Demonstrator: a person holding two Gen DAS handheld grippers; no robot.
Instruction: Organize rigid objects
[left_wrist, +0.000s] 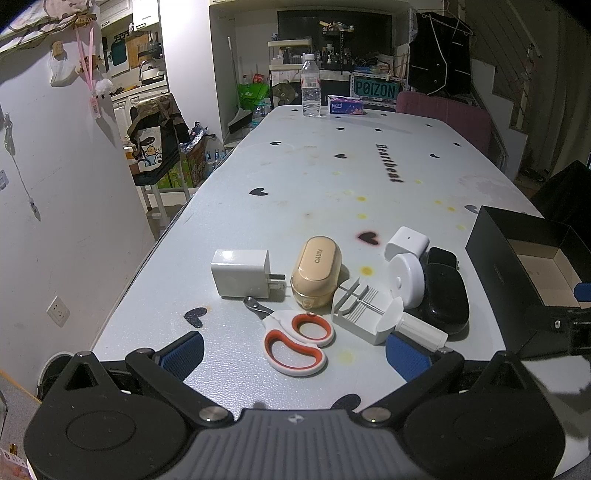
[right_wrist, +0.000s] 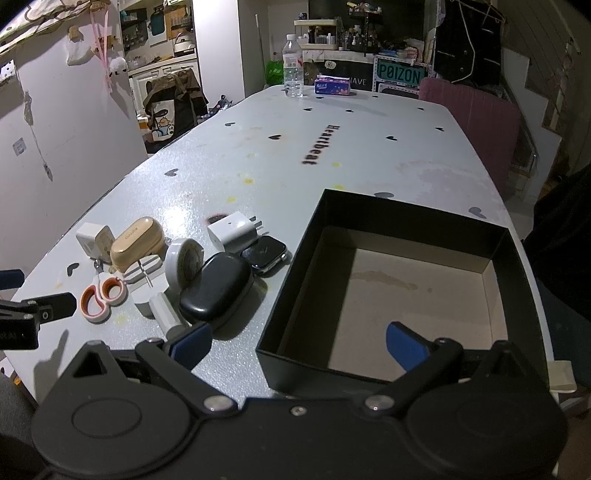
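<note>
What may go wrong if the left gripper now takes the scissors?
The scissors lie flat on the table, so the open left gripper may slip on them. Their tip lies close to the white charger and the beige case, which may get pushed. The box is empty.

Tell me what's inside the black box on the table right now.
Nothing: the black box shows only its bare, lightly stained cardboard floor. The right gripper covers a strip of floor along the near wall, so that part cannot be seen.
</note>
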